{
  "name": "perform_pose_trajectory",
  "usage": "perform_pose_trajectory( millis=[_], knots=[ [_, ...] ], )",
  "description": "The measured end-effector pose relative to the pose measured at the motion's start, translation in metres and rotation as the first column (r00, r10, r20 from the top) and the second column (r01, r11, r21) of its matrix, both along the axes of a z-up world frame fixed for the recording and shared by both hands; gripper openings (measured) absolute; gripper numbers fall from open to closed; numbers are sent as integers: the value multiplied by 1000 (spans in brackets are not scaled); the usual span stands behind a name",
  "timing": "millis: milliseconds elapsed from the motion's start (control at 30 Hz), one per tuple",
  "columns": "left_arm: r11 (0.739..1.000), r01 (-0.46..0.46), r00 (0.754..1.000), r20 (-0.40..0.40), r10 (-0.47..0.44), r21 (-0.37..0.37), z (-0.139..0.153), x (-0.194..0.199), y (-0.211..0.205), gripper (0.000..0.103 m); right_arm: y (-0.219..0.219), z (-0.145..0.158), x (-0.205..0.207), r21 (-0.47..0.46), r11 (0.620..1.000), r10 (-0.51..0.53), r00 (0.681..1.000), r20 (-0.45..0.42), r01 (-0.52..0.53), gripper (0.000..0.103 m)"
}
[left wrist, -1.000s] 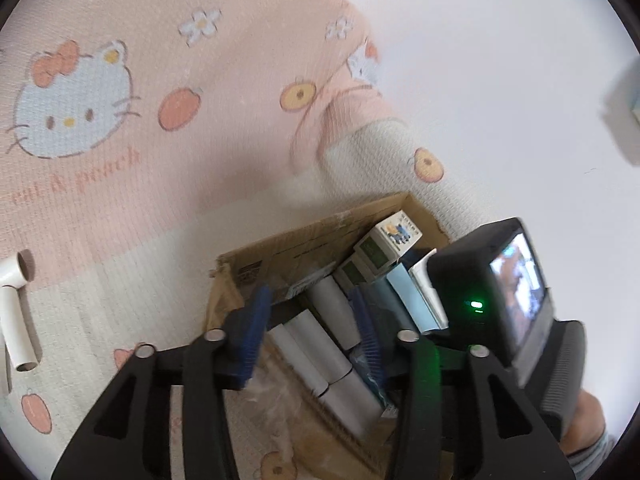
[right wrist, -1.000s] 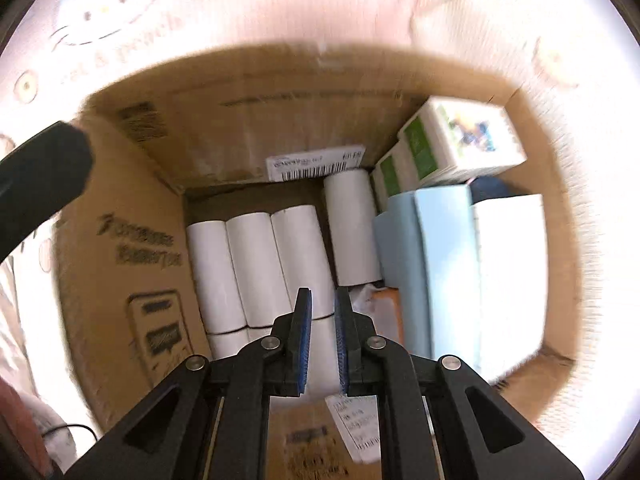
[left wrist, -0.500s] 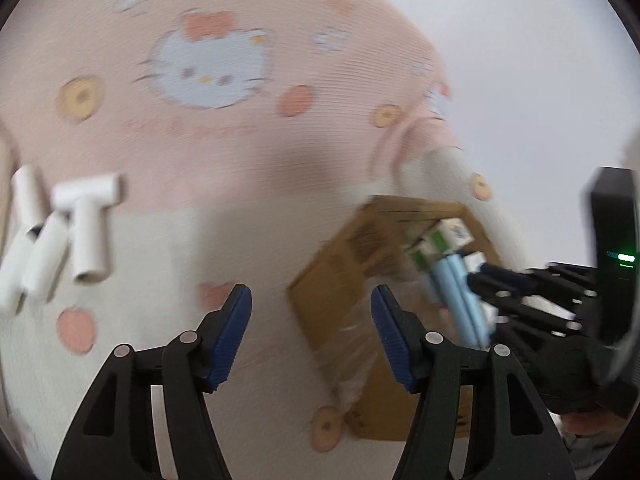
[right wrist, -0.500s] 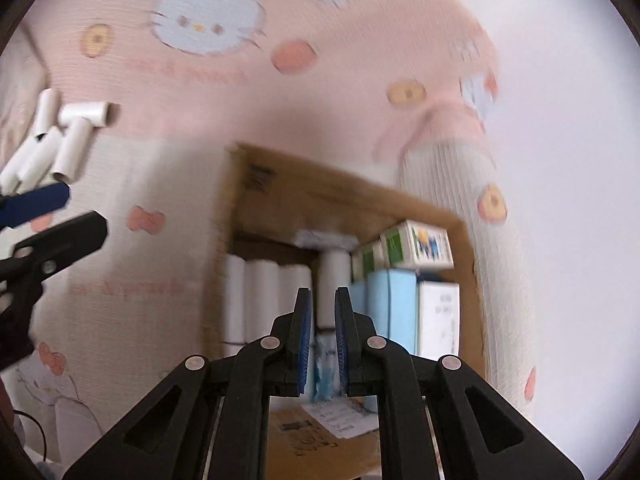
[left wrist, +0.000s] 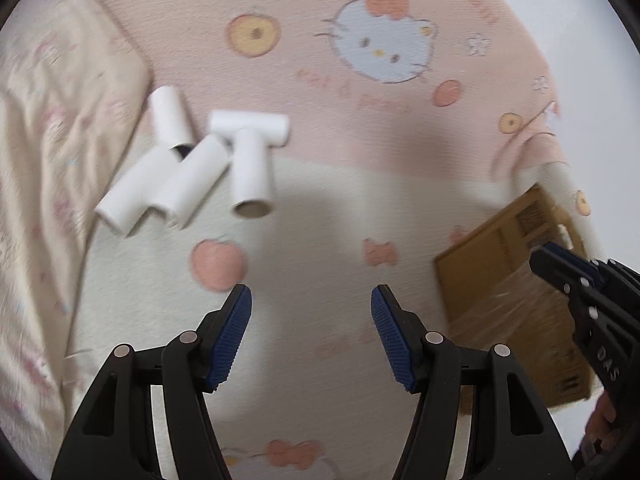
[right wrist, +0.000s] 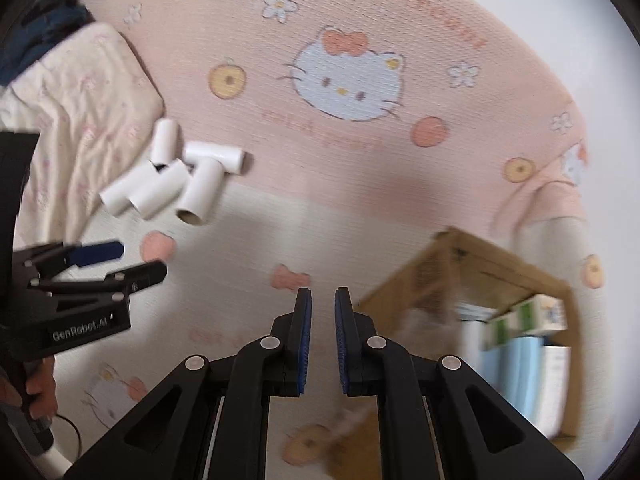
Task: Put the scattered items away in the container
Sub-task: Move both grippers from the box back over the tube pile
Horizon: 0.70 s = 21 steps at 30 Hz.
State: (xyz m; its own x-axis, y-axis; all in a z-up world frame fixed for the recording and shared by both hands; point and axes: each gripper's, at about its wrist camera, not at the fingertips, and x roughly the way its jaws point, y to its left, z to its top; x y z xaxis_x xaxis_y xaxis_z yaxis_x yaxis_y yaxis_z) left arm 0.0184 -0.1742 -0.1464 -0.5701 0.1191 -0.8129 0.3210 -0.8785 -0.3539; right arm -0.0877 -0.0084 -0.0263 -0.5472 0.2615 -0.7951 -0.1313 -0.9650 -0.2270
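Left wrist: five white cardboard tubes [left wrist: 200, 168], loosely piled, hollow ends.

Swung away from the cardboard box [left wrist: 516, 276], left gripper [left wrist: 311, 320] now over bare blanket, jaws spread wider than a second ago, nothing between them. Lifted out of the box, right gripper [right wrist: 323, 336] likewise pulled off to its left side. Now in plain sight beyond the box: five white rolls [left wrist: 192, 168] clustered on the blanket [left wrist: 320, 208].
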Motion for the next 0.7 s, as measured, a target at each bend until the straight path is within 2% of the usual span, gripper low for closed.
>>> perform_pose_trajectory(
  millis=[100,167,233,300,333,367,400,433,467,500,700],
  knots=[
    [999,-37,999,8,37,19,-11,13,-15,66,-7,-15,2,-59,998,17,998,-58,-20,7],
    [995,-77,997,-2,77,69,-16,19,-26,66,-14,-25,5,-91,993,66,990,-127,-78,9],
    [983,-151,988,-14,153,101,-18,23,-38,66,-23,-36,5,-82,988,114,980,-165,-129,11],
    [966,-221,973,-30,227,135,-19,25,-50,65,-31,-48,-1,-93,982,148,976,-160,-164,17],
    [957,-237,968,-42,247,166,-20,26,-55,58,-34,-54,-5,-125,978,151,977,-152,-170,24],
    [949,-249,964,-42,262,192,-22,25,-60,45,-35,-59,-9,-164,972,144,979,-144,-167,36],
    [943,-263,961,-31,275,205,-24,23,-64,37,-34,-65,-13,-206,965,133,981,-143,-161,45],
    [937,-275,959,-14,284,214,-27,21,-68,24,-34,-69,-15,-238,959,122,981,-148,-155,61],
    [935,-281,958,-4,288,218,-30,18,-72,15,-34,-72,-17,-257,955,108,981,-161,-148,64],
    [934,-282,958,1,288,218,-32,16,-74,13,-34,-76,-19,-266,953,98,980,-173,-143,64],
    [929,-278,960,29,280,243,-45,-2,-82,12,-41,-90,-43,-315,934,117,978,-170,-166,64]
  ],
)
